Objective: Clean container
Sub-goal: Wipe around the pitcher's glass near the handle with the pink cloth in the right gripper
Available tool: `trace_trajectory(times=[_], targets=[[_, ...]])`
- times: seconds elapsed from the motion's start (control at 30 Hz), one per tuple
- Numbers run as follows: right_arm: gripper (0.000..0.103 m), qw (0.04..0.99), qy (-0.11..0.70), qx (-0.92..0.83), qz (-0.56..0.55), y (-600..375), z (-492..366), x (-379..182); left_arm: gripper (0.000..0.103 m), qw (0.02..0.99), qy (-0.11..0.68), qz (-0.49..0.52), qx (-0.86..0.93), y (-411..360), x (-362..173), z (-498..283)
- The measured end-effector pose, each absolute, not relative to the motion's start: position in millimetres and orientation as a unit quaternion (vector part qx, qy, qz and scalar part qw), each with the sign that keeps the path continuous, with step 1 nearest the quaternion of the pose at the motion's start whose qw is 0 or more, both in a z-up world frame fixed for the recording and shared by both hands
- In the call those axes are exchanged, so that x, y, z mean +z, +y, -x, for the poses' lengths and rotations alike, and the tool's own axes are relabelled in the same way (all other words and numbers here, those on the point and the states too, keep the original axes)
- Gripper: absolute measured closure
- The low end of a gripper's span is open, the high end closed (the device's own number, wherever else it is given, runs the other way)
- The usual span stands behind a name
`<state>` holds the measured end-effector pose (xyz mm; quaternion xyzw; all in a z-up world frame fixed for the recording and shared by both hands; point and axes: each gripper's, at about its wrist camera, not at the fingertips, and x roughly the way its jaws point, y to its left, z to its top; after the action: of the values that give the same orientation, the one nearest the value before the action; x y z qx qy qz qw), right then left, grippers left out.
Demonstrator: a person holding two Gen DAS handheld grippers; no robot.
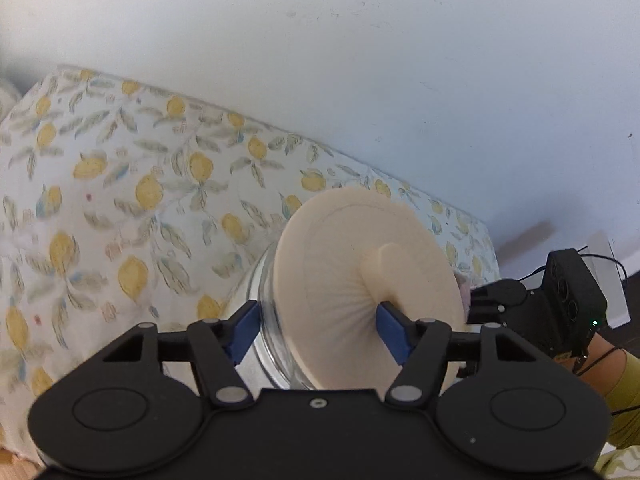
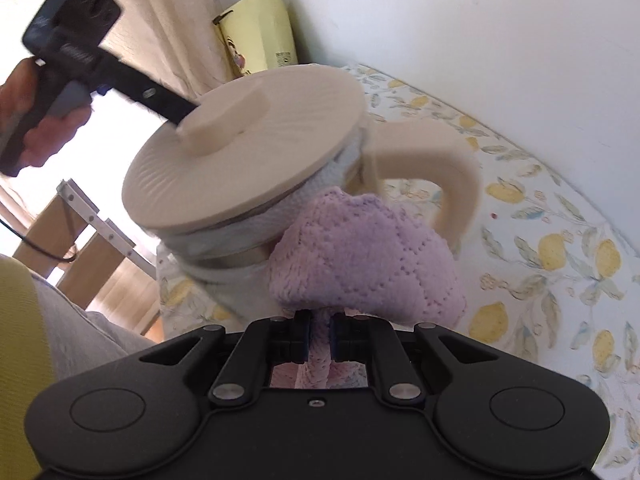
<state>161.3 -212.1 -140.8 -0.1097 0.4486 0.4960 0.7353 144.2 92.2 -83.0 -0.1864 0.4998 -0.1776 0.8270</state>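
A glass container (image 1: 266,320) with a cream lid (image 1: 360,276) and a cream side handle (image 2: 436,160) is tilted above the lemon-print tablecloth (image 1: 120,200). My left gripper (image 1: 316,332) is shut on the container, one blue pad on the glass wall, the other on the lid top by its knob (image 1: 386,268). My right gripper (image 2: 320,336) is shut on a purple knitted cloth (image 2: 360,252), which is pressed against the container's glass side (image 2: 224,256) under the lid (image 2: 240,152). The container's base is hidden.
A white wall (image 1: 360,60) runs behind the table. A yellow carton (image 2: 256,32) stands by a curtain at the back. A wooden frame (image 2: 88,240) is to the left. The right gripper's body (image 1: 560,304) is close beside the lid.
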Motion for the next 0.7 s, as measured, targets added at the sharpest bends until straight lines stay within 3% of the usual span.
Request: trace_trajectory(times=[0.4, 0.7], targets=[[0.09, 0.738, 0.401, 0.521, 0.148, -210.4, -149.2, -124.7, 0.039, 0.818, 0.506, 0.192, -0.195, 98.3, -86.8, -152.8], [0.089, 0.704, 0.436, 0.534, 0.171, -193.8, -160.1, -152.6, 0.039, 0.823, 0.503, 0.185, -0.185, 95.2, -86.0, -149.0]])
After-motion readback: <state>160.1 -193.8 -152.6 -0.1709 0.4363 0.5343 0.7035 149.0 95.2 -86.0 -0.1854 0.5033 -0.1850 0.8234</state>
